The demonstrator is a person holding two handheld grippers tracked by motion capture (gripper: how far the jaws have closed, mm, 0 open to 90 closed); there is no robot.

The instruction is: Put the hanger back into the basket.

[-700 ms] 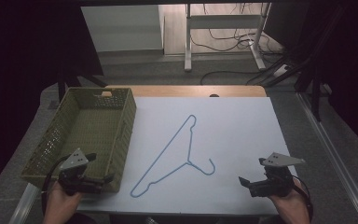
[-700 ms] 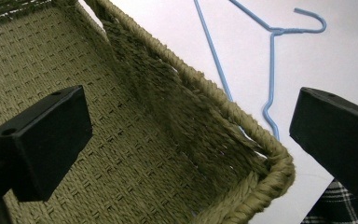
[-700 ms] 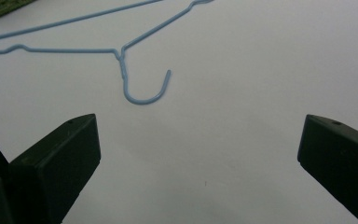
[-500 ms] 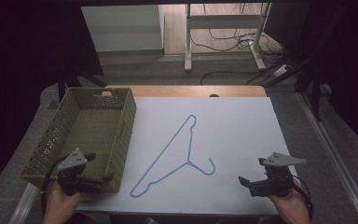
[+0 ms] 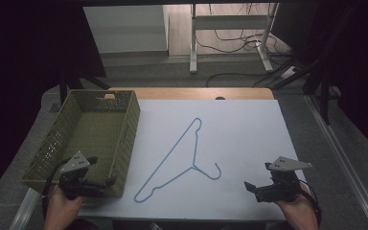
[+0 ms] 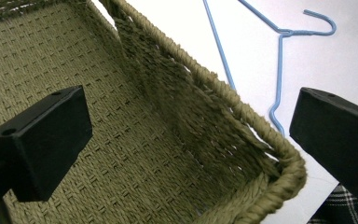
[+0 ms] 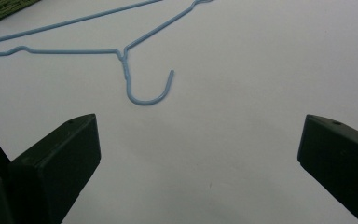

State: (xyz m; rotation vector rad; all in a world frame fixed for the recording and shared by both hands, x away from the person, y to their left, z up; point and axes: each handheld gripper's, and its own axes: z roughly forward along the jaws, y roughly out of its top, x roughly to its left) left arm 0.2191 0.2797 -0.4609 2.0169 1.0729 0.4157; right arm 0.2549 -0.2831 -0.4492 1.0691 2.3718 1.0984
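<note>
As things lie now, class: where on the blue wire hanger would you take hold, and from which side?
Probably at the twisted neck of the blue wire hanger, where hook and shoulders meet. The hanger lies flat on the white sheet, so come from above, jaws straddling the wire. The open right gripper is nearest the hook, with nothing between.

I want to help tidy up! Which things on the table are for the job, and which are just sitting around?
For the job:
hanger
basket
left tongs, open
right tongs, open

Just around:
white sheet
cables on the floor behind
metal stand
</note>
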